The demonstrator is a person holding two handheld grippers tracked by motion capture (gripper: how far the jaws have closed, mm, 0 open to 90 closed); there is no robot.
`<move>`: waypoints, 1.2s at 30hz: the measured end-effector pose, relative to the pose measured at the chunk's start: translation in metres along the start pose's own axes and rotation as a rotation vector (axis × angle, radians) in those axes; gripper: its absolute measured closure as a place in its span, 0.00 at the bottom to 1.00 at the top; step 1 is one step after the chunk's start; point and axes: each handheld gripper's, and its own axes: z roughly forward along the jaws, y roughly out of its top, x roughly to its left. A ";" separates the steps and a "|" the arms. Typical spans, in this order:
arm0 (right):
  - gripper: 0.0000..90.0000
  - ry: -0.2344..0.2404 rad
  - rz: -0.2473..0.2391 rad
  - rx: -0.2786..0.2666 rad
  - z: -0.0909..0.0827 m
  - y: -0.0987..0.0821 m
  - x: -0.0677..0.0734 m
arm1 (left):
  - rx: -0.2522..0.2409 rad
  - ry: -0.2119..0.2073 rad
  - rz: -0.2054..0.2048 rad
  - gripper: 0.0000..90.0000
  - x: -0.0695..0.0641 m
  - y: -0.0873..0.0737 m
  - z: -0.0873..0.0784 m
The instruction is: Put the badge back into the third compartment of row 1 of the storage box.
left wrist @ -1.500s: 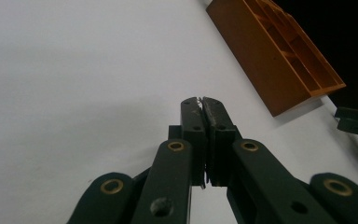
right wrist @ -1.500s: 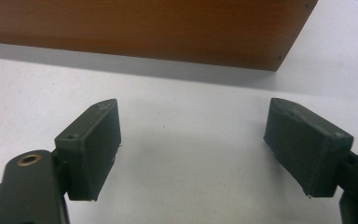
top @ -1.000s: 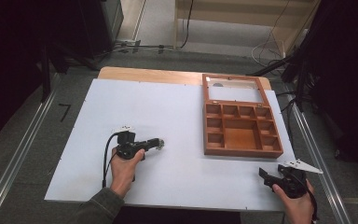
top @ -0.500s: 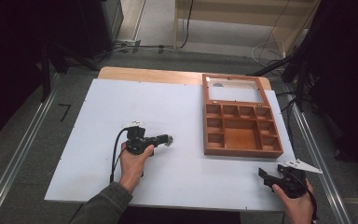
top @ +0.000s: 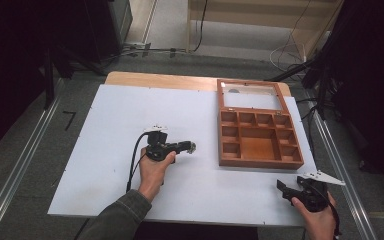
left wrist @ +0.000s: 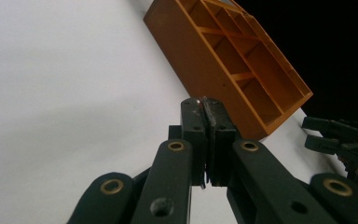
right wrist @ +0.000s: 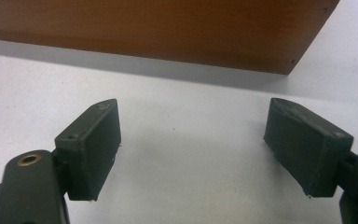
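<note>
Two grippers, one wooden box (top: 260,163). Sits on the right half of the white table (top: 130,115), glass lid (top: 250,100) folded open and flat on the far side. Runs, lid and tray together, lengthwise away from the person. Holds nothing in its compartments, as far as can be told.

Left gripper (top: 192,146): jaws pressed together on nothing, tips aimed rightward at the box's left wall, near it but apart. Shows the same in the left gripper view (left wrist: 204,109), with the box (left wrist: 191,51) ahead and slanting up to the right beyond a strip of bare table.

Right gripper (top: 283,186): jaws spread wide and empty, at the near right corner of the table, just short of the box's near wall. Faces that wall (right wrist: 168,28) almost square on in the right gripper view (right wrist: 191,144), white table in the gap.

Likely turns on this: closer from the right gripper, straight ahead of its open jaws. Needs more table crossed from the left gripper, and then meets the side wall. Calls for a short forward reach on the right, or a sideways approach on the left.
</note>
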 end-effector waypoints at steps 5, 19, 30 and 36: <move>0.19 0.003 -0.004 0.002 0.000 0.000 0.000 | -0.003 -0.009 0.008 0.99 -0.006 0.006 0.007; 0.19 0.007 -0.003 0.004 0.001 0.001 0.001 | 0.002 -0.039 0.016 0.99 -0.022 0.020 0.031; 0.19 0.019 -0.009 0.002 0.002 0.001 0.001 | 0.009 -0.060 0.028 0.99 -0.035 0.031 0.049; 0.19 0.021 -0.007 0.002 0.002 0.002 0.001 | 0.008 -0.065 0.028 0.99 -0.039 0.035 0.056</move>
